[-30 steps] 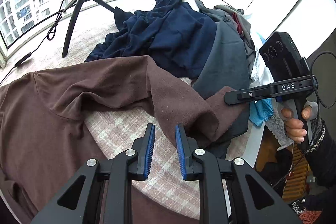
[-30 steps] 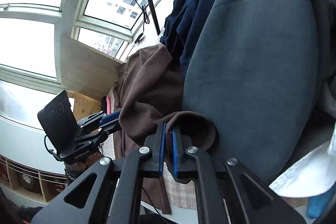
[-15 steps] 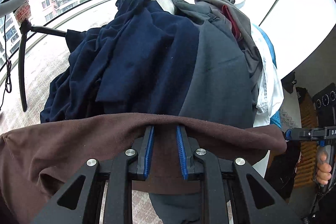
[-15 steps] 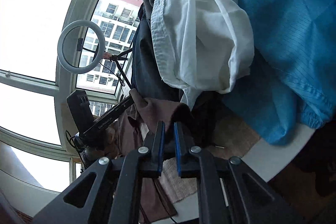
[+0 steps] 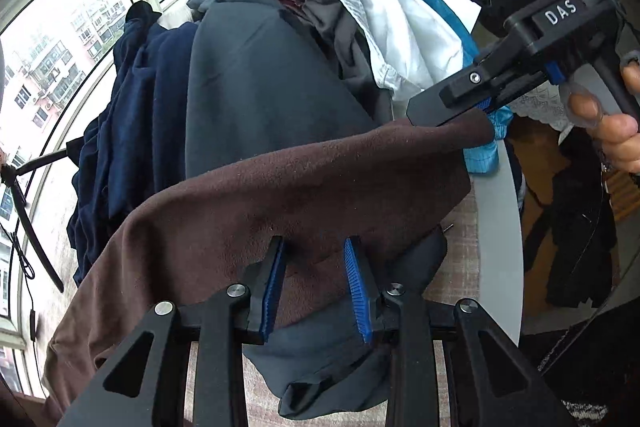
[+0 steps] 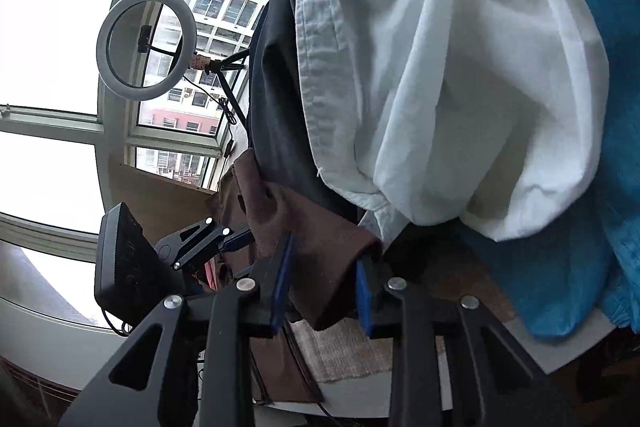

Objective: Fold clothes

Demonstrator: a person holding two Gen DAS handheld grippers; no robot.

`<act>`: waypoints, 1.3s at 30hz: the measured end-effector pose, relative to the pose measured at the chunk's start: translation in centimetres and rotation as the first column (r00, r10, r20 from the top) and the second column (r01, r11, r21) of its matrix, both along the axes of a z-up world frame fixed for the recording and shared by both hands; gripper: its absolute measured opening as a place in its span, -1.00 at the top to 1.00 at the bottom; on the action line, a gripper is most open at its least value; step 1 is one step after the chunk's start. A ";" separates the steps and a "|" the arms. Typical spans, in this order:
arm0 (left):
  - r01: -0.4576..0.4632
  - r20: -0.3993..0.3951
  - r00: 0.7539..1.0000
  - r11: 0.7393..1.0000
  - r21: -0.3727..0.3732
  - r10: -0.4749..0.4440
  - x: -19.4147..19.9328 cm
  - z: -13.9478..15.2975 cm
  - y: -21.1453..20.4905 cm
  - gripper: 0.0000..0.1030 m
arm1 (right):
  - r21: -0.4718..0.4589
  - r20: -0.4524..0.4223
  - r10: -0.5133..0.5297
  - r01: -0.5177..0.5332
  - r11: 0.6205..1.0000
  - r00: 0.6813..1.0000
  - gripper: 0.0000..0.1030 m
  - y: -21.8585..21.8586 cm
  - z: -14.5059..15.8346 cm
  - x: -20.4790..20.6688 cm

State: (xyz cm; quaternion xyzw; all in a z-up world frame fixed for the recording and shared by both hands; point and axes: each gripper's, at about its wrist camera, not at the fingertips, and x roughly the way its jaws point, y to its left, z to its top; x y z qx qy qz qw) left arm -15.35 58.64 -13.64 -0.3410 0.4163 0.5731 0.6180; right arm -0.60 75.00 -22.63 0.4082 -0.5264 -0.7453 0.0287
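Note:
A brown garment (image 5: 280,195) stretches across the table between my two grippers, lying over the foot of a clothes pile. My left gripper (image 5: 313,243) has its jaws opening, with a fold of the brown cloth loose between the blue pads. My right gripper (image 5: 478,111), held by a person's hand (image 5: 616,123), is at the garment's far end. In the right wrist view the right gripper (image 6: 325,251) also has its jaws opening, and the brown cuff (image 6: 320,239) hangs between the spread pads. The left gripper (image 6: 240,241) shows beyond it, at the left.
A tall heap holds a dark grey garment (image 5: 260,87), a navy one (image 5: 132,107), a white shirt (image 6: 440,87) and a blue garment (image 6: 580,227). The table's white edge (image 5: 500,227) curves at the right. A ring light (image 6: 146,45) on a tripod stands by the windows.
Both grippers carried the brown garment toward the pile and the table's right edge, pulling it out long. Both pairs of jaws, clamped on the cloth before, now stand wider apart.

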 end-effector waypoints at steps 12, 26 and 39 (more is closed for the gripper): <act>0.094 0.077 0.993 0.994 -0.048 -0.090 -0.2 1.1 -2.0 1.00 | 0.020 -0.047 -0.102 0.103 0.994 0.994 0.60 0.2 0.3 -0.5; 0.150 -0.045 0.987 0.988 -0.031 -0.151 1.8 -1.0 0.0 0.29 | 0.040 -0.054 -0.051 0.054 0.998 0.997 0.53 -1.1 0.1 -0.3; 0.141 0.036 0.989 0.989 0.034 -0.142 1.5 4.4 -4.7 0.97 | 0.186 -0.129 -0.084 0.108 0.977 0.988 0.89 -0.4 2.1 0.4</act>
